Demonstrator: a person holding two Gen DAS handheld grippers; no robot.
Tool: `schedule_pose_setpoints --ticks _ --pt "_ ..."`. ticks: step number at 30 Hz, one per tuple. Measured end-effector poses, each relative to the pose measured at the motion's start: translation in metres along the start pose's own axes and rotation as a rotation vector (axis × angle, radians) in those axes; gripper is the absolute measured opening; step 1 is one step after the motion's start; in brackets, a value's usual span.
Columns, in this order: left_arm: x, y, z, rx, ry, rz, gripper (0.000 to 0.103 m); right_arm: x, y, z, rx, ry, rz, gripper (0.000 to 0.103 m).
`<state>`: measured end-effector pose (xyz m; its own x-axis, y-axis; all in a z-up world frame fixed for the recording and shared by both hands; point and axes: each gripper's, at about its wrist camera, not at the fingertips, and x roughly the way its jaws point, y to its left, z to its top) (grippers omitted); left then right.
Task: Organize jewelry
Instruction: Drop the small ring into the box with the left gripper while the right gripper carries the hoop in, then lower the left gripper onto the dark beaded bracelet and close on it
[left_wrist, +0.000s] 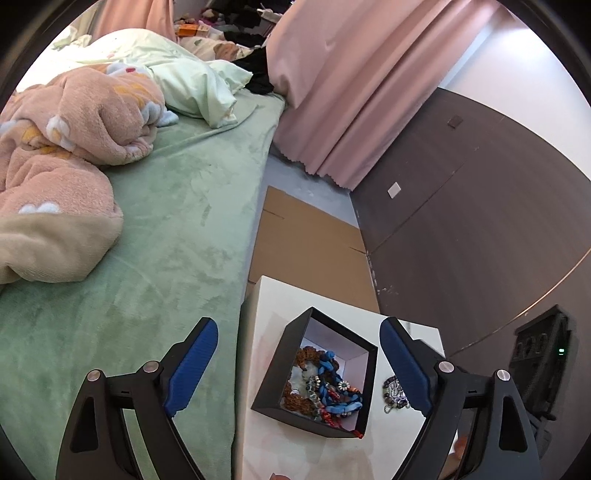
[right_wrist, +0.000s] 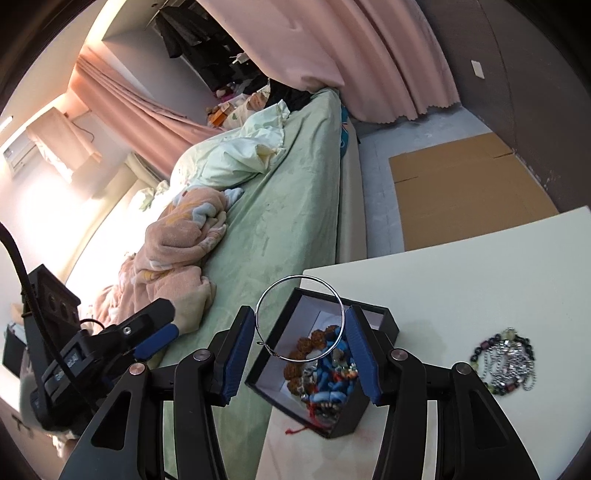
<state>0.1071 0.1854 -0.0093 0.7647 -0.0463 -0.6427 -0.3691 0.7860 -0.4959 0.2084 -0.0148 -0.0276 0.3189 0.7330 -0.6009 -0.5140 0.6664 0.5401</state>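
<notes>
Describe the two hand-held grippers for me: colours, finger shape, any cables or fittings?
Both match. The left hand-held gripper and right hand-held gripper have black frames with triangular cut-outs, silver round pivot pins and long fingers faced with ribbed blue pads. In the right wrist view the left one carries a black boxy body and a black cable. No sleeves are visible.

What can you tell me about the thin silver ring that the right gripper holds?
The silver ring is a thin hoop of bright wire, metal by its look, with a small clasp or hook at its lower left. It is held between the blue pads of the right gripper, which press on its two sides. It hangs above the open black box of jewelry on the white table. It seems to touch nothing but the pads. It does not show in the left wrist view.
</notes>
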Motion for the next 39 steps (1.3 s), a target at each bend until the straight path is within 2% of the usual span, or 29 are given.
schedule_pose_setpoints --ticks 6,8,13,20,28,30,32,39 --pt "0.008 -0.005 -0.003 0.006 0.005 0.012 0.09 0.021 -0.007 -0.001 0.015 0.051 0.008 0.052" --pt "0.013 -0.006 -0.005 0.006 0.008 0.016 0.09 0.027 -0.01 -0.001 0.019 0.099 0.023 0.062" --pt "0.015 -0.017 -0.009 0.038 0.011 0.015 0.09 0.014 -0.029 -0.006 0.044 0.123 -0.038 0.072" --pt "0.017 -0.038 -0.016 0.08 0.008 -0.004 0.09 -0.025 -0.056 -0.011 0.139 0.055 -0.049 0.074" --pt "0.028 -0.068 -0.031 0.163 0.023 0.016 0.09 -0.057 -0.071 -0.003 0.164 -0.014 -0.082 0.074" --pt "0.032 -0.077 -0.037 0.195 0.025 0.024 0.09 -0.063 -0.078 -0.003 0.176 -0.023 -0.103 0.079" --pt "0.036 -0.087 -0.043 0.222 0.031 0.026 0.09 -0.072 -0.089 -0.004 0.191 -0.027 -0.12 0.099" --pt "0.051 -0.113 -0.059 0.261 0.062 0.003 0.09 -0.093 -0.118 -0.001 0.254 -0.048 -0.137 0.1"
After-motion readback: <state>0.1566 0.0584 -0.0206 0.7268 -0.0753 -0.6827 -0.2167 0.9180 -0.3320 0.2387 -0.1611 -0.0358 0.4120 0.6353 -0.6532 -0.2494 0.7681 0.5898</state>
